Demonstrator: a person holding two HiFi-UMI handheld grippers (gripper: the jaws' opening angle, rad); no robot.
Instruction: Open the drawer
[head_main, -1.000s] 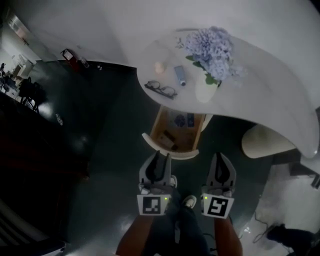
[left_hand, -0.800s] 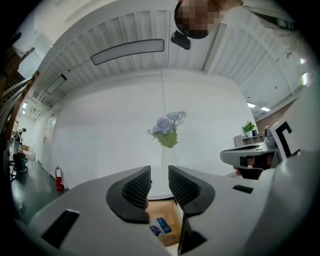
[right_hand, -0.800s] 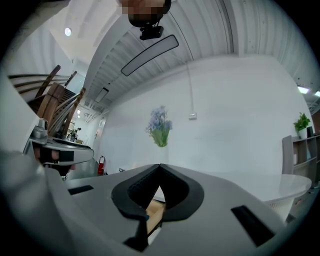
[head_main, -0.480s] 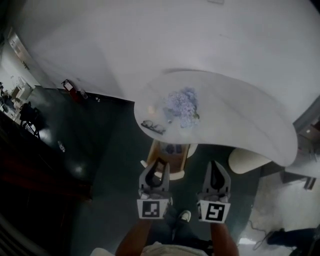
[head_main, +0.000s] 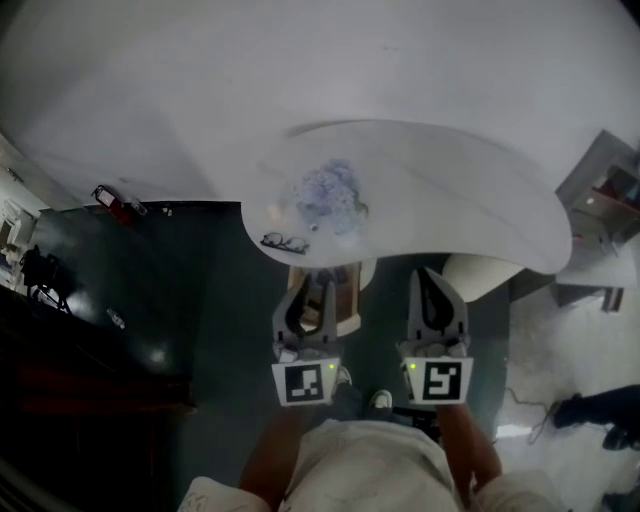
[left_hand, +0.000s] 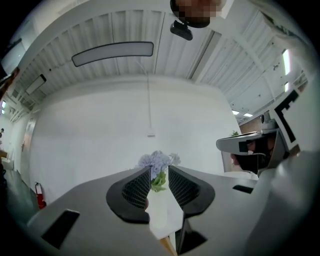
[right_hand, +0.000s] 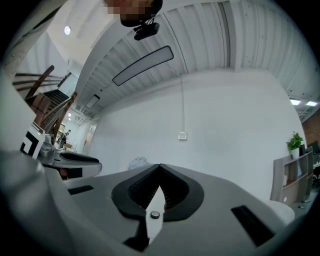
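1. Under the near edge of the white table (head_main: 480, 200), the drawer (head_main: 347, 300) stood pulled out toward the person. Its wooden inside showed just right of the left gripper (head_main: 313, 290), so the task looked already done.
2. That left gripper had its jaws apart with nothing between them. In its own view only the flowers (left_hand: 157, 161), far off on the tabletop, showed through the gap.
3. The right gripper (head_main: 430, 278) had its tips brought together on nothing. It hung over the dark floor to the right of the drawer, near a cream stool (head_main: 480, 275).
4. Both tools were held side by side, pointing level at the far wall and close to the person's body. Neither touched the drawer front. I judged this a resting hold, since an open drawer needs no further pull.
5. On the table, the flowers (head_main: 330, 190) and a pair of glasses (head_main: 285, 242) sat toward its left end, just above the drawer (other small items were too blurred to name). Resting on the top rather than over its edge, they would not hinder the drawer sliding beneath
6. A red extinguisher (head_main: 110, 200) stood far left against the wall, well apart from everything else
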